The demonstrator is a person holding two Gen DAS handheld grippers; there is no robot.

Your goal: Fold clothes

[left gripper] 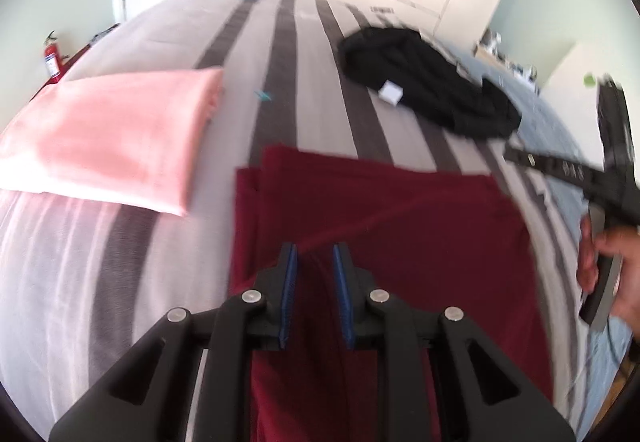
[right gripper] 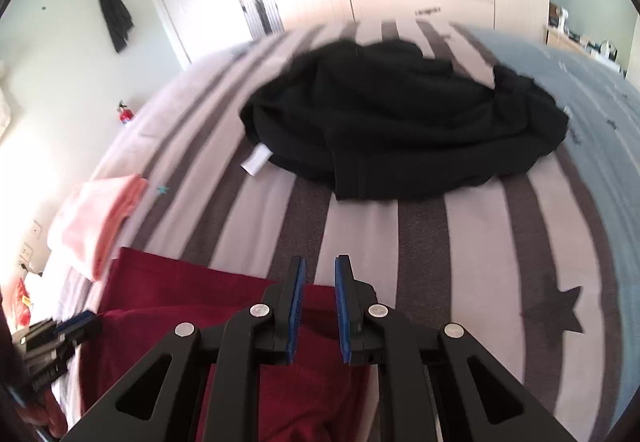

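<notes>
The left gripper (left gripper: 314,262) hangs over the red cloth (left gripper: 400,226), its 2 blue pads apart with nothing between them. The red cloth lies flat on the striped bed (left gripper: 280,41), close to the camera. A folded pink cloth (left gripper: 112,137) sits just to its left, not touching. A black cloth (right gripper: 392,129) lies in a messy heap farther up the bed, with a white tag (right gripper: 256,159) sticking out. The right gripper (right gripper: 320,282) is over the red cloth's far edge, pads apart too, holding nothing.
</notes>
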